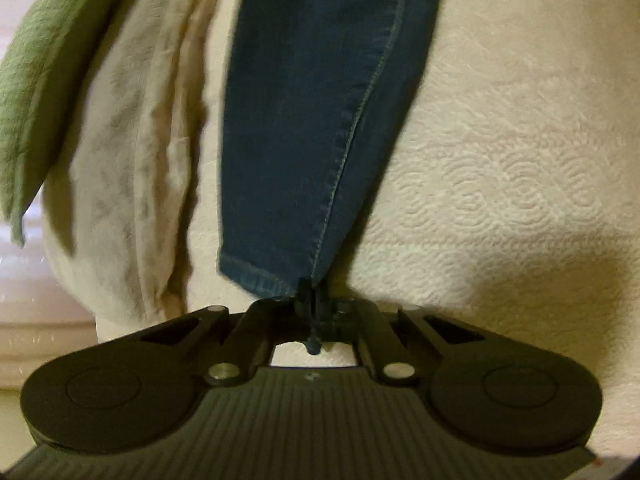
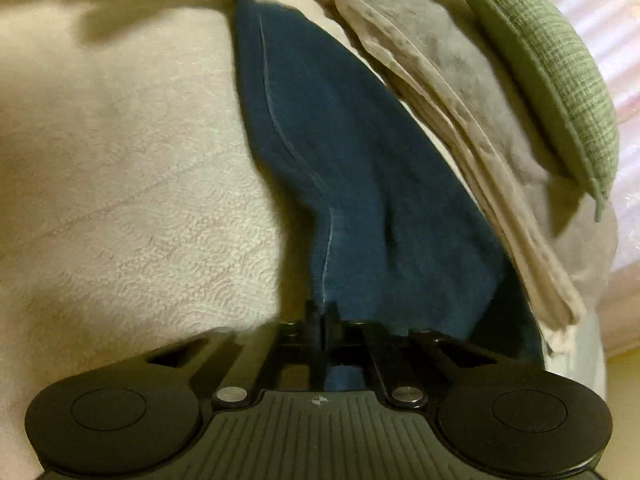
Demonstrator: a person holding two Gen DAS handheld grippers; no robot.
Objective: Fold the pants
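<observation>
The left gripper (image 1: pixel 311 300) pinches the hem of the blue pants (image 1: pixel 320 120) and the right gripper (image 2: pixel 322 312) pinches what looks like the other end, so the pants stretch long between them, above the cream bed cover (image 1: pixel 500 160).

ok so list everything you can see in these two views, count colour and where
jeans: one pair, dark blue denim, stretched over the bedspread between the two grippers
bedspread: one, cream with an embossed swirl pattern, beneath everything
beige cloth: one folded pile, pale beige, beside the jeans
green cushion: one, woven green, on top of the beige cloth
left gripper: one, black, clamped on the hem end of the jeans
right gripper: one, black, clamped on the opposite end of the jeans
</observation>
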